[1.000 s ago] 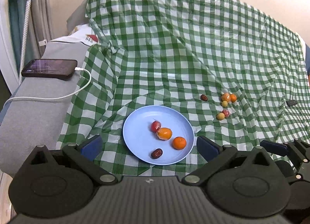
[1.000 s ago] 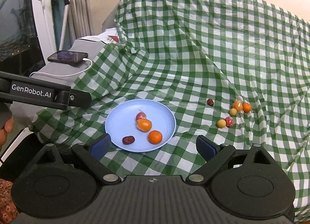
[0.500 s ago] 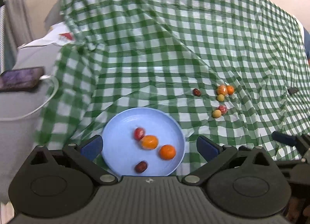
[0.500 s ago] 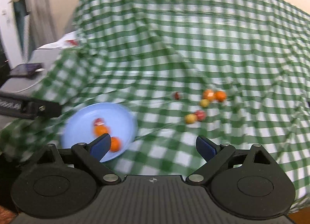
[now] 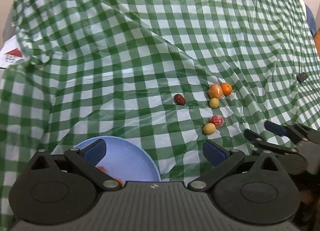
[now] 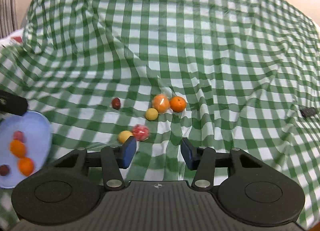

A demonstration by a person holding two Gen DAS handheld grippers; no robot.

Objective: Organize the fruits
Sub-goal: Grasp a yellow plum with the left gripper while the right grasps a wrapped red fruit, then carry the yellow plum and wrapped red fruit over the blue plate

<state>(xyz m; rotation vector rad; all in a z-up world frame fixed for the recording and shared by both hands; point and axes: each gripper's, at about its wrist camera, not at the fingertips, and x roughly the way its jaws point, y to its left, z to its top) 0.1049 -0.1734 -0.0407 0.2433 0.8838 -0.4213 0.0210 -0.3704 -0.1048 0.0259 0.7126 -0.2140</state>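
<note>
the right gripper [image 6: 158, 152] hangs over a green checked cloth [image 6: 200, 51], its jaws just narrowed partway with only bare cloth between the blue pads [image 6: 129, 152]. past the left pad a yellow fruit [image 6: 124, 136] touches a red one [image 6: 141, 132] (the red looks wrapped in film). farther off sit another yellow fruit [image 6: 151, 114], two oranges [image 6: 161, 103] and a dark date [image 6: 116, 103]. a blue plate [image 6: 38, 127] at the left edge holds four blurred fruits.

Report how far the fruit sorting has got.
Done: four fruits lie on the blue plate. In hand: nothing; the right hand-held gripper, jaws just narrowed and empty, nears the red fruit. Left: six fruits on the checked cloth, including a dark date.
</note>
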